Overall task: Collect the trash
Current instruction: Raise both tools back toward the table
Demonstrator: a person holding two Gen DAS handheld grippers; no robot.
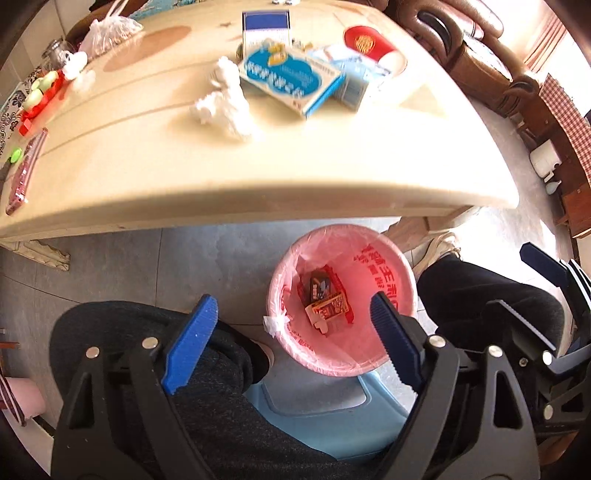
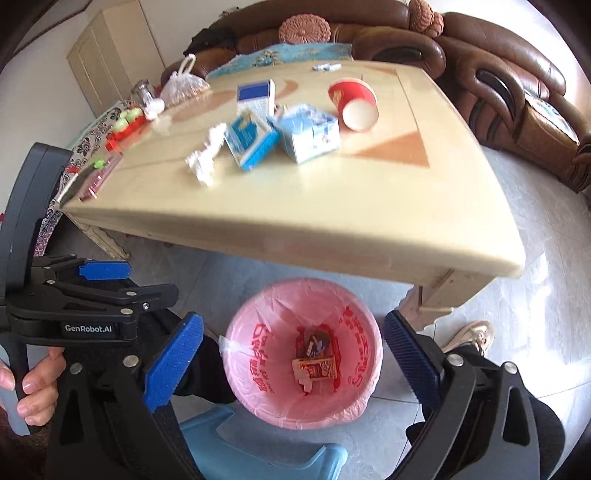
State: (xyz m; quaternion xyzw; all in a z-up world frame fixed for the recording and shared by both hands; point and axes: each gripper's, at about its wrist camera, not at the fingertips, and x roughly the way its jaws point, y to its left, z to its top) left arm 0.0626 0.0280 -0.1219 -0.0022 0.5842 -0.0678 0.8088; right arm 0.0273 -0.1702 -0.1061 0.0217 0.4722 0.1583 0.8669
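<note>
A pink-lined trash bin (image 1: 384,258) (image 2: 258,314) stands on the floor under the table's near edge, with snack wrappers (image 1: 327,299) (image 2: 316,356) inside. On the cream table (image 1: 258,177) (image 2: 351,206) lie crumpled white tissue (image 1: 223,103) (image 2: 205,157), blue and white cartons (image 1: 291,81) (image 2: 306,131) and a tipped red paper cup (image 1: 369,42) (image 2: 352,99). My left gripper (image 1: 293,332) is open and empty above the bin. My right gripper (image 2: 293,354) is open and empty above the bin too.
A clear plastic bag (image 1: 110,31) (image 2: 183,86), a glass jar (image 2: 142,92) and red and green items (image 1: 40,92) (image 2: 125,123) sit at the table's left. A brown sofa (image 2: 517,81) stands behind. A blue stool (image 1: 332,417) and the person's legs are below.
</note>
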